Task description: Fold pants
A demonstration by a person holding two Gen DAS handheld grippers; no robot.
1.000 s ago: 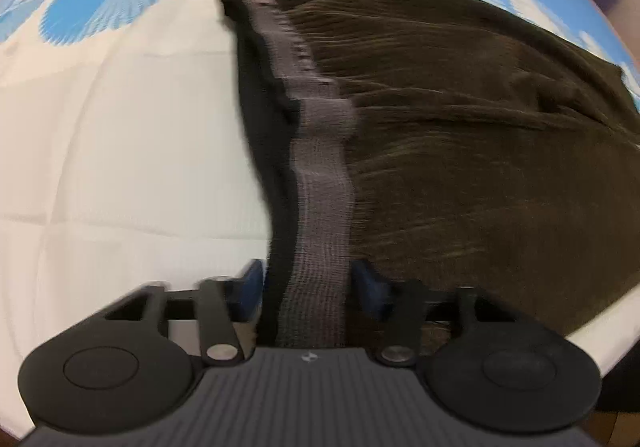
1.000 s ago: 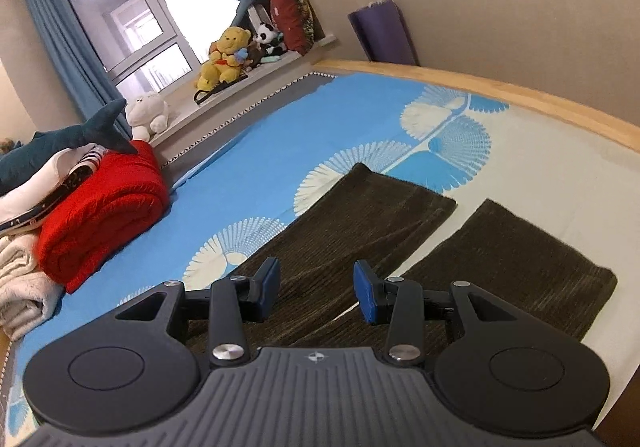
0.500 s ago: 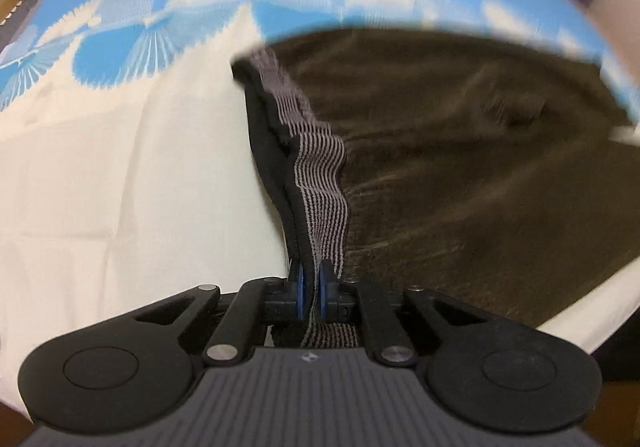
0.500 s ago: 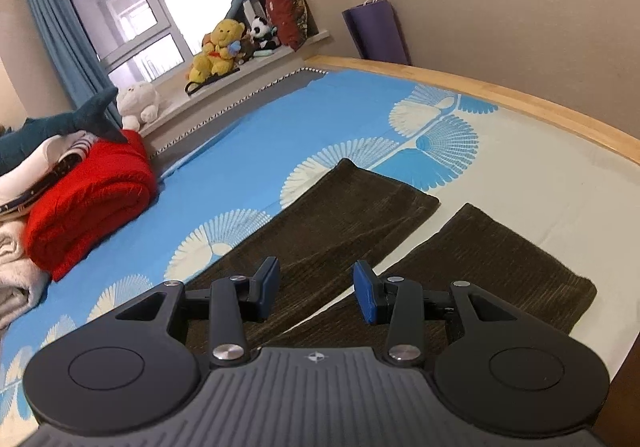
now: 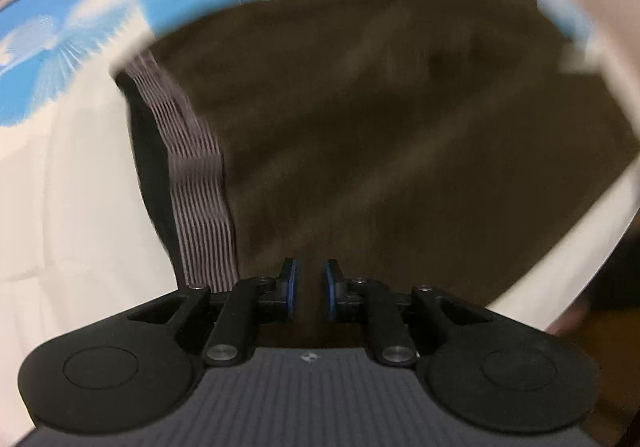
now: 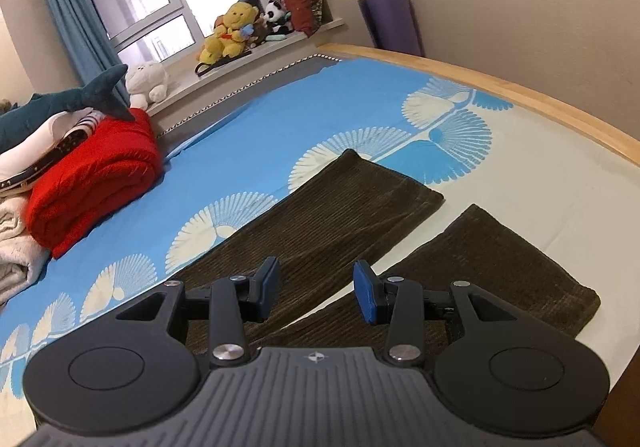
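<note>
Dark brown corduroy pants (image 5: pixel 380 151) lie on the bed, their grey striped elastic waistband (image 5: pixel 200 183) at the left of the blurred left wrist view. My left gripper (image 5: pixel 308 289) is low over the brown cloth just right of the waistband, jaws a narrow gap apart with brown cloth showing between them; I cannot tell whether they pinch it. In the right wrist view both pant legs (image 6: pixel 344 207) lie flat and spread apart, with cuffs at the far end. My right gripper (image 6: pixel 316 291) is open and empty above the upper legs.
The bed has a blue and white fan-print sheet (image 6: pixel 280 127) and a wooden edge (image 6: pixel 520 91) at the right. A folded red blanket (image 6: pixel 92 175), folded laundry and a plush shark lie at the left. Stuffed toys (image 6: pixel 228 31) sit on the window sill.
My left gripper shut on the waistband half a second ago; now its jaws stand slightly apart and it has shifted right, off the waistband. My right gripper stays open and hardly moves.
</note>
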